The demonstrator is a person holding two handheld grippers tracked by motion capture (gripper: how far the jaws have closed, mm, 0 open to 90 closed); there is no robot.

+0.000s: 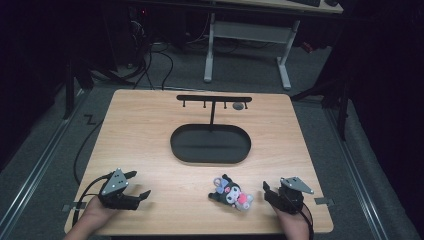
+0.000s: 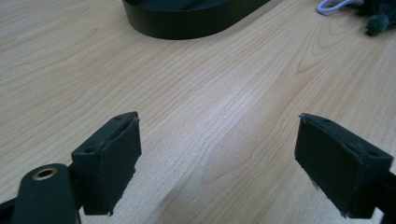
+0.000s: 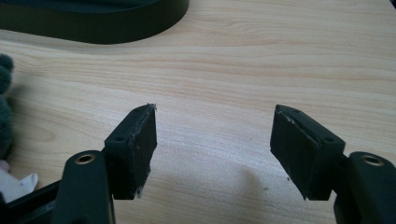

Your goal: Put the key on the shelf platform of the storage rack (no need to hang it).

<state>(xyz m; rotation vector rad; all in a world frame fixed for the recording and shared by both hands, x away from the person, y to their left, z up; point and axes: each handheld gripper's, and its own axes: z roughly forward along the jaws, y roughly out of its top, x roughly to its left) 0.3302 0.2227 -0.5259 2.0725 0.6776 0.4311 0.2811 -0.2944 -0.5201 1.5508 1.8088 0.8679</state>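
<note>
A small plush toy (image 1: 231, 192), black and white with pink parts, lies on the wooden table (image 1: 150, 130) near its front edge. Its dark fuzz shows at the top right of the left gripper view (image 2: 379, 19) and at the left edge of the right gripper view (image 3: 4, 116). Behind it stands a black rack (image 1: 214, 98) with small hooks on an oval base (image 1: 210, 144). My left gripper (image 1: 138, 184) rests at the front left, open and empty (image 2: 217, 158). My right gripper (image 1: 272, 189) sits just right of the toy, open with nothing between its jaws (image 3: 214, 149).
A small grey round thing (image 1: 238, 106) sits by the right end of the rack's bar. The oval base shows ahead of both grippers (image 2: 187, 18) (image 3: 93, 23). A white loop (image 2: 331, 5) lies beside the toy. Past the table's far edge stands a white desk frame (image 1: 247, 45).
</note>
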